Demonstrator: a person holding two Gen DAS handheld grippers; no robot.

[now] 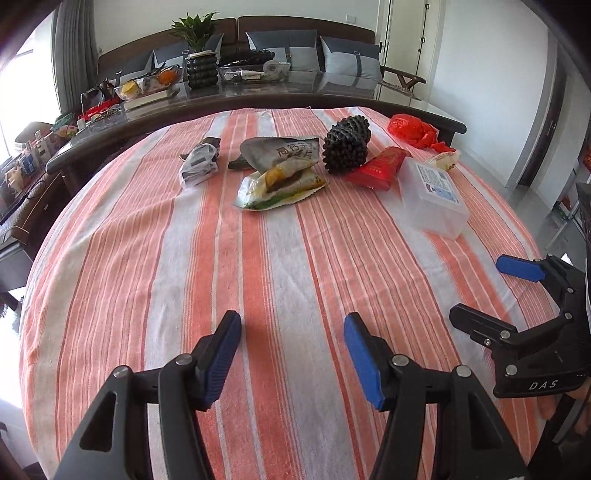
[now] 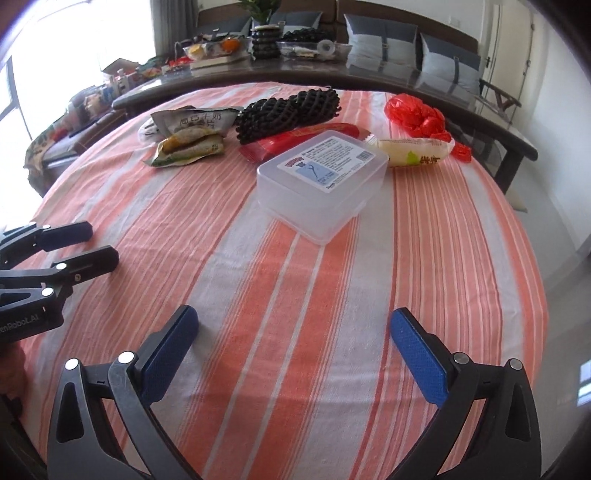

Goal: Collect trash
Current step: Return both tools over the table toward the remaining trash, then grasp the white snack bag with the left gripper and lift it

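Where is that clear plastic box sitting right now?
The clear plastic box sits on the striped tablecloth, ahead of the right hand-held gripper. Just beyond it lie a red packet and a black spiky roll.

You face a worktop (image 1: 155, 280) draped in an orange-and-white striped cloth. Beyond its far edge, at twelve o'clock, runs a long dark glossy table (image 1: 332, 94) crowded with bowls, boxes and a potted plant (image 1: 194, 27). Behind that stands a dark-framed sofa (image 1: 295, 22) with grey cushions (image 1: 349, 61) against a white wall (image 1: 122, 18). At ten o'clock bright daylight pours through a large window (image 2: 66, 48) beside a grey curtain (image 1: 72, 48). At two o'clock you see a pale door (image 1: 410, 33), and pale glossy floor (image 1: 491, 158) below it.
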